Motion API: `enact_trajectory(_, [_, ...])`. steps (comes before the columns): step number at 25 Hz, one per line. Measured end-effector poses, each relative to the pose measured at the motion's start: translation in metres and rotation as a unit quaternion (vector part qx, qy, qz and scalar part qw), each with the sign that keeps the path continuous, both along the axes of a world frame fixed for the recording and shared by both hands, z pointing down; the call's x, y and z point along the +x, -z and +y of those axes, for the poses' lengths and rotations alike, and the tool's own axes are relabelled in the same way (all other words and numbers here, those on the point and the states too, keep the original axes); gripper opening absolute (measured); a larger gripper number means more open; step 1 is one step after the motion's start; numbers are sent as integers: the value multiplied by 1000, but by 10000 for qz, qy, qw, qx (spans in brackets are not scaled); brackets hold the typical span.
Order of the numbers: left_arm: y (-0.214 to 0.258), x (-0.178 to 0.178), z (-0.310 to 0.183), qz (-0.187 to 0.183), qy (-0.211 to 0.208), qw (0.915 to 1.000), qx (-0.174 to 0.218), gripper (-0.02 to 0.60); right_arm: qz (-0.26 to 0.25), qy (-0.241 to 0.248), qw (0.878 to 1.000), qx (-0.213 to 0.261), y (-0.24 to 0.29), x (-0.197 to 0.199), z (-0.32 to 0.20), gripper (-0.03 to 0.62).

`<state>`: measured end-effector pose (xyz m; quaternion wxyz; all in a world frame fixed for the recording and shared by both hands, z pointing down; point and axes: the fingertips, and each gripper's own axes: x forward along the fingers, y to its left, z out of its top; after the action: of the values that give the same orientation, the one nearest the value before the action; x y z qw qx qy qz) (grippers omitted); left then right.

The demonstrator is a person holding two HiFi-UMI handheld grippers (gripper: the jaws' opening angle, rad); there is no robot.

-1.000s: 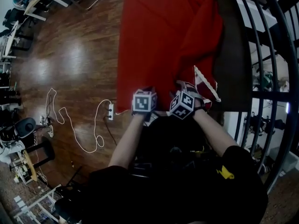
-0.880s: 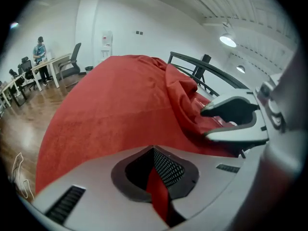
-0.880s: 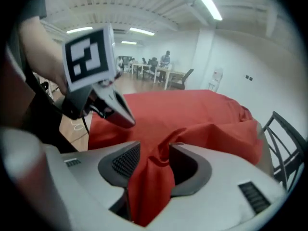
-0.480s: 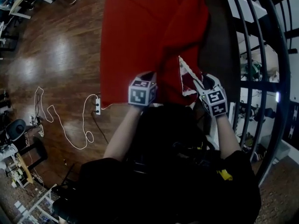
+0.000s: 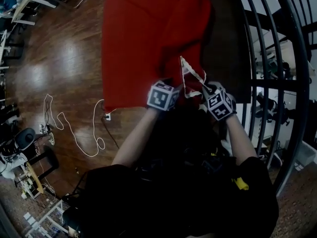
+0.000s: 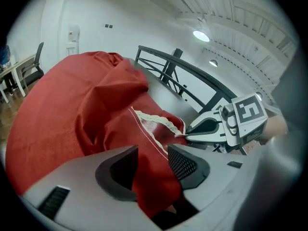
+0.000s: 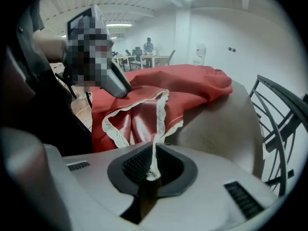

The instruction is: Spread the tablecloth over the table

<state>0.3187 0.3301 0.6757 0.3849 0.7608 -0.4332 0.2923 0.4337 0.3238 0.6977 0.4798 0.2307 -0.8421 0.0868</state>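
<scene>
Two grips needed: right gripper point(image 7: 153, 166), just closed, pinches the hem point(image 7: 158, 119); left gripper point(image 6: 153, 160), just opened, only straddles the cloth point(image 5: 148, 43) heaped at 11 o'clock, so close it before drawing toward the bare table point(image 5: 225, 48) at 2 o'clock.

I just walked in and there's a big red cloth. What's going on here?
A person with a gripper in each hand is spreading a red tablecloth over a table. The right gripper has just been closing and now pinches the cloth's lace edge. The left gripper has just been opening, and red cloth hangs loose between its jaws. The cloth lies bunched, and one side of the table is bare.
</scene>
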Motion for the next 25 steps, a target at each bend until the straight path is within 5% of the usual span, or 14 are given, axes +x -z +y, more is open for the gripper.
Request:
enact_trajectory(5, [6,3,-6,151,431,9989,96,198,89,81,9985,532,26,30,-27,21])
enact_trajectory(9, [18,0,-13,-16,436,9987,245,198,230,-408,9911,1246,64,75,-72,21])
enact_trajectory(16, [37,19,-32,-170,182,9975,664,198,546,-1826,9624,1938,87,188,-116,21])
enact_trajectory(25, [27,49,-30,-232,-181,9991,304,198,1702,-2728,9229,2117,104,326,-82,21])
